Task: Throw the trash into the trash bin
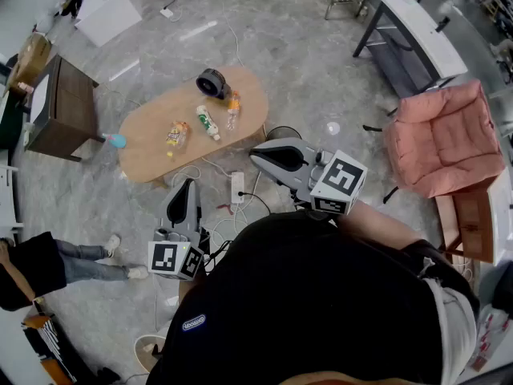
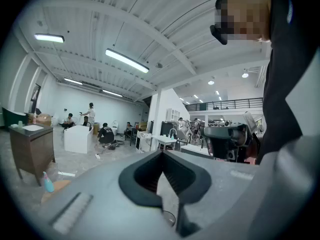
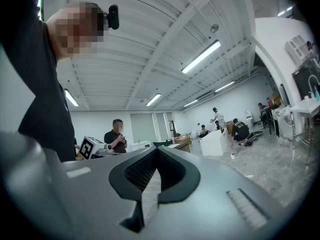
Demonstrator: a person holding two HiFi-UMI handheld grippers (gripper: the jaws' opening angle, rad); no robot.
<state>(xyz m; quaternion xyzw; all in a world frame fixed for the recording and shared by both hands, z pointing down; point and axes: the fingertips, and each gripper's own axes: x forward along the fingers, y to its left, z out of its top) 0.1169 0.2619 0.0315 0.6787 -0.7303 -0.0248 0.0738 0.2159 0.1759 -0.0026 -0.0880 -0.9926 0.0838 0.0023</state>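
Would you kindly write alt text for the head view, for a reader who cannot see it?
Seen from above, a person in black points the left gripper and right gripper, both shut and empty, toward an oval wooden table bearing three pieces of trash and a dark round object. A pink armchair stands at right, a dark cabinet at left.

Left tool [image 2: 161, 154] fills the bottom of the view, jaws closed tip to tip with nothing between them. At far left stands a dark wooden cabinet [image 2: 32, 151], and a blue bottle [image 2: 47, 182] sits low beside it. Right of the cabinet, people [image 2: 105, 133] gather round a white block [image 2: 77, 139]. Far right of the cabinet, the right tool [image 2: 226, 136] is beside a dark sleeve [image 2: 292, 74].
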